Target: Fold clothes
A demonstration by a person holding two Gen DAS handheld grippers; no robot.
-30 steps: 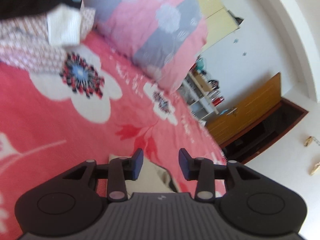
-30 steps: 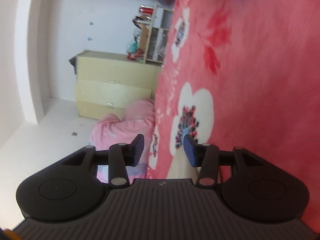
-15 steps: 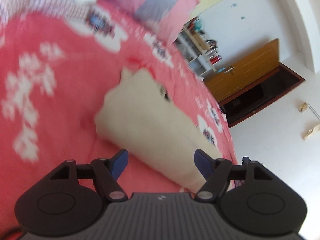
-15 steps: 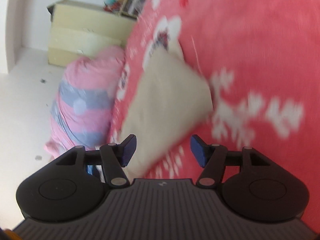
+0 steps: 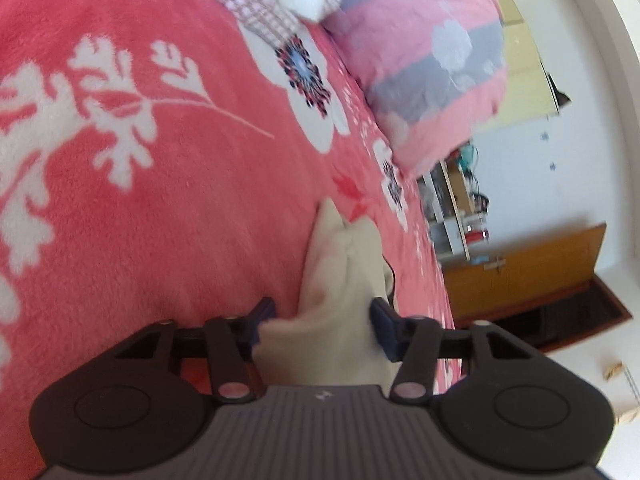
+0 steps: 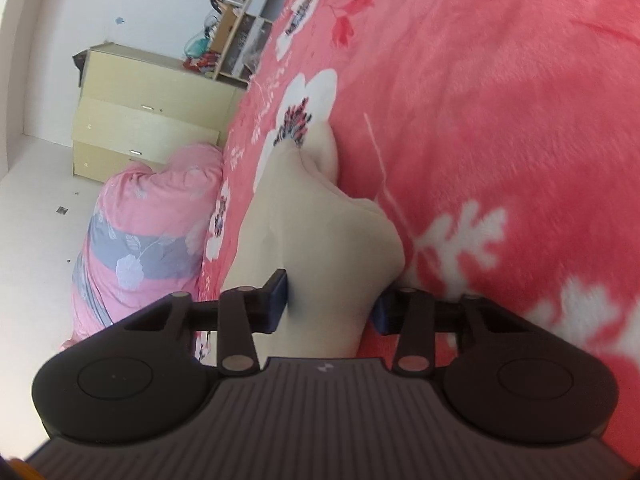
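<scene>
A cream garment point(image 5: 344, 264) lies bunched on the red flowered blanket point(image 5: 180, 220). In the left wrist view its near end fills the gap of my left gripper point(image 5: 320, 328), whose jaws are closing with both blue pads against the cloth. The right wrist view shows the same cream garment point(image 6: 320, 216) stretching away toward a white flower print. My right gripper point(image 6: 330, 308) is closing on its near end too; the left pad presses the cloth and a fold partly hides the right pad.
A pile of other clothes point(image 5: 256, 4) sits at the far end of the bed beside a rolled pink and grey quilt point(image 5: 424, 60). Off the bed edge stand a pale dresser point(image 6: 132, 120), a cluttered shelf point(image 5: 456, 208) and a wooden door point(image 5: 520, 272).
Half a second ago both grippers were spread wide over the flat garment. Now both have come down closer, and their jaws have narrowed around its gathered near end.
</scene>
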